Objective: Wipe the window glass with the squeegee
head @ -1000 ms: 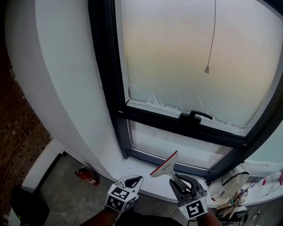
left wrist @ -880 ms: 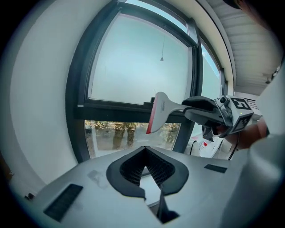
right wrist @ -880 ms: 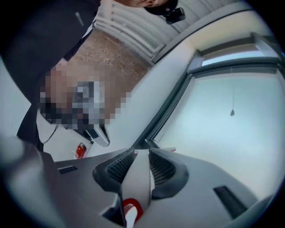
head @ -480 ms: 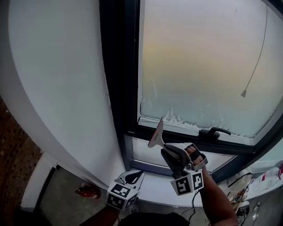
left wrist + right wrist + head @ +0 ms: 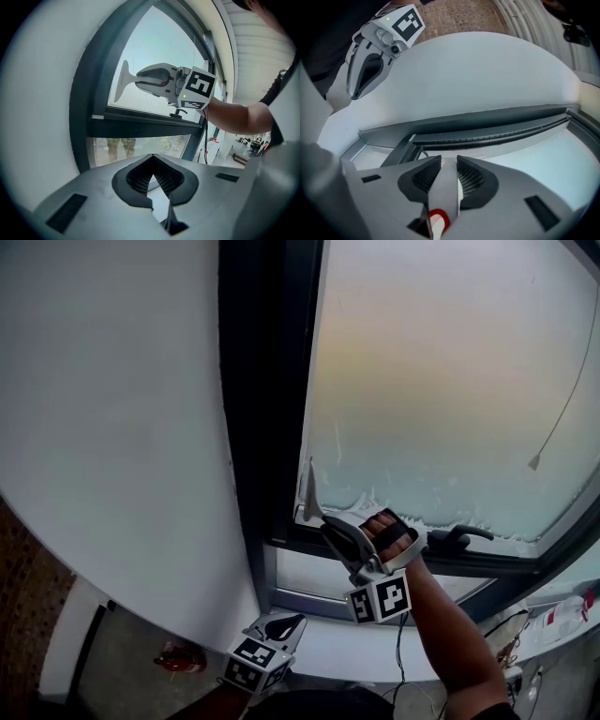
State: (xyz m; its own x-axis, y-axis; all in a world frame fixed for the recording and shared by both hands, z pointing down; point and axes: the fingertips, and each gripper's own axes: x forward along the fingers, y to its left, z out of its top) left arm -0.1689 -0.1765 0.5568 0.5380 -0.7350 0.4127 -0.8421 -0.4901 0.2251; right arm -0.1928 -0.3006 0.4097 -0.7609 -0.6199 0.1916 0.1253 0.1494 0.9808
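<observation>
Window station, items placed relative to the window handle (image 5: 459,536).

1. Squeegee (image 5: 307,491): left of the handle, blade upright along the left edge of the upper window glass (image 5: 450,381), close to the dark frame (image 5: 272,427). No view settled whether the blade touched the pane. The head view gave only a thin edge. The left gripper view showed the blade (image 5: 123,82) in full profile. The right gripper view showed only the grey handle with its red end (image 5: 445,187).

2. Right gripper (image 5: 333,532): just left of the handle, level with it. Its own view showed the fingers (image 5: 471,176) clamped on the squeegee handle. The person's hand (image 5: 392,532) appeared in the head view alone.

3. Left gripper (image 5: 281,624): below and left of the handle, over the white sill (image 5: 337,638). Its own view showed the fingers (image 5: 138,176) closed tip to tip with nothing between them. The right gripper view caught it from above (image 5: 358,89), against the white wall.

4. Lower pane (image 5: 140,147): below the handle. Only the left gripper view showed a pair of legs (image 5: 117,145) in it.

5. Hanging cord (image 5: 562,409): above and right of the handle, seen in the head view only.

6. Red object (image 5: 178,659): on the floor, far left of and below the handle; too blurred to name.
</observation>
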